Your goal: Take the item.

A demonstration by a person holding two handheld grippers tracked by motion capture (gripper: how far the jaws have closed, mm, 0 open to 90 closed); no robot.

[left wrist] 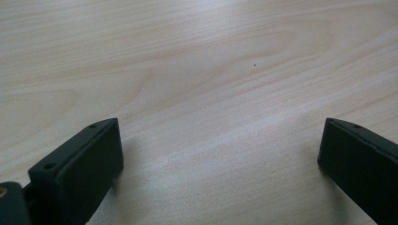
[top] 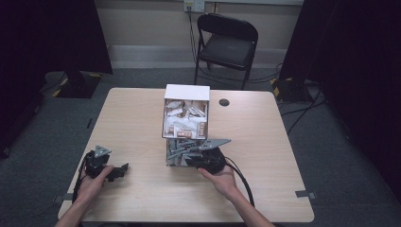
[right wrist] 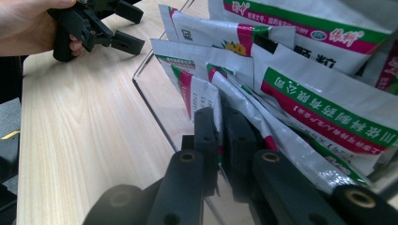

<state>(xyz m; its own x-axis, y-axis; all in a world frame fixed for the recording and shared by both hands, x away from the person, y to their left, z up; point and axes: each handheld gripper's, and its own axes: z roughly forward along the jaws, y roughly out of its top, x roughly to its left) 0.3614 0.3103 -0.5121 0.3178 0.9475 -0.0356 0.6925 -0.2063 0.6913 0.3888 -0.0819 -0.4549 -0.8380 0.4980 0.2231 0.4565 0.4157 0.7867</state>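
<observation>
Sachets point(right wrist: 324, 108) (green-pink bands, Chinese print) | right tongs point(right wrist: 224, 126) clamped on 1 | left tongs point(left wrist: 220, 154) apart over table point(left wrist: 197, 61)

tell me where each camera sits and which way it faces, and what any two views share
High view: fixed above the person's side, facing forward and down on the wooden table, the clear bin of sachets and a chair; both forearms and hands show.
Left gripper view: rides the left tongs, facing down at bare tabletop; its two black jaws stand wide apart.
Right gripper view: rides the right tongs, facing into the bin; its jaws are closed on a sachet.
Shared: the left tongs appear in the high and right gripper views.
</observation>
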